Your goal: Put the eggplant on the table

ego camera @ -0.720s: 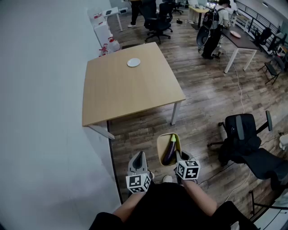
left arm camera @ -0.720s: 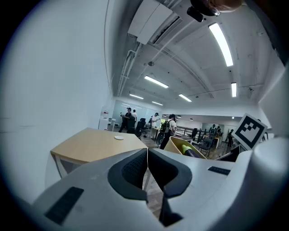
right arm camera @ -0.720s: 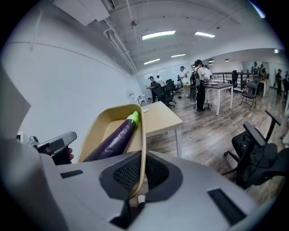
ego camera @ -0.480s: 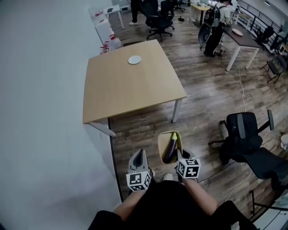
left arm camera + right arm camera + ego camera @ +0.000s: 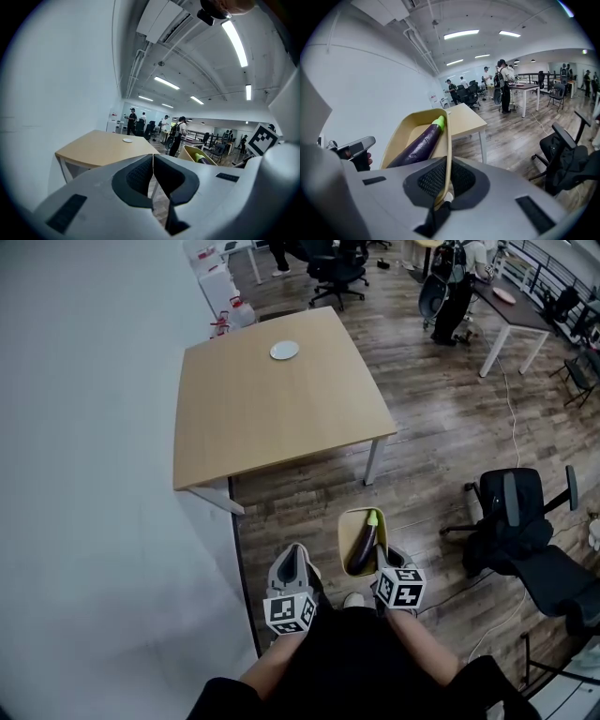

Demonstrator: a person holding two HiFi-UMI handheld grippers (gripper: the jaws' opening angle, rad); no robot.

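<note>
Inside the tray (image 5: 401,133) pinched by the right tool (image 5: 445,164) lies the eggplant (image 5: 417,143); the left tool (image 5: 153,161) is pressed together.

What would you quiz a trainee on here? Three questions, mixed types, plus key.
1. What is the right gripper clamped on?
2. Where does the eggplant lie? A) on the table B) in the tan tray C) on the floor
3. Yes or no: is anything between the jaws of the left gripper?

Key:
1. The rim of the tan tray.
2. B.
3. No; its jaws are shut on nothing.
</note>
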